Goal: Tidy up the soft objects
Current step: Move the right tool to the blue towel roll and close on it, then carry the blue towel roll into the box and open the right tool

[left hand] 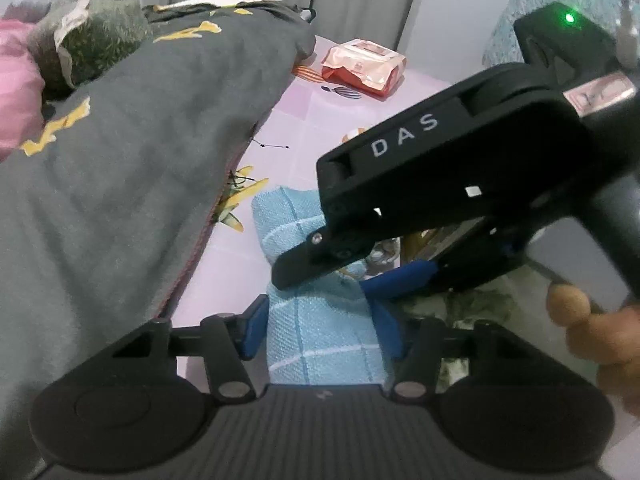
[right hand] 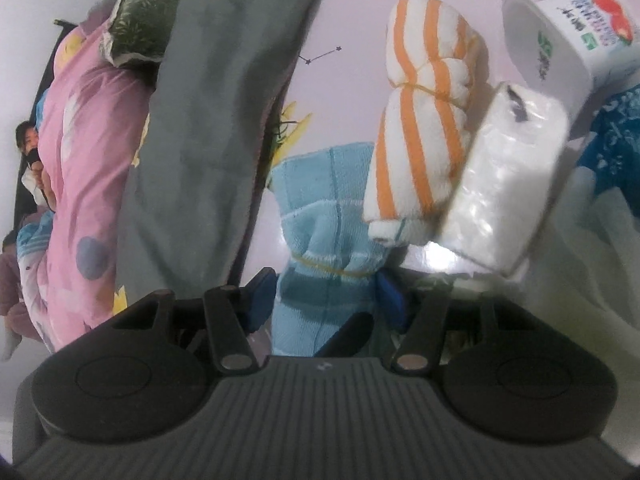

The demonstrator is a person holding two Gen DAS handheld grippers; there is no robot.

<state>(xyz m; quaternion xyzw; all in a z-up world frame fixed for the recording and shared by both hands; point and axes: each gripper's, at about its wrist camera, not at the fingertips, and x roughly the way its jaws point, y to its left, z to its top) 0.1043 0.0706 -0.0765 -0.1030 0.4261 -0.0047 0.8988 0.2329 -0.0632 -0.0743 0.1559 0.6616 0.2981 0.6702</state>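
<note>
A grey blanket filled the left of both frames. At lower centre lay the rolled blue towel, both the left gripper and right gripper closed on it. An orange-striped towel lay upper right.

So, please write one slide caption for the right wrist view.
Right gripper closed on a rolled blue towel, beside an orange-striped towel roll.

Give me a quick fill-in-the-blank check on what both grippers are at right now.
The left gripper and right gripper both clasp a rolled towel coloured ___. A yellow ___ ties its middle. The roll beside it has white and ___ stripes.
Missing: blue; rubber band; orange.
</note>
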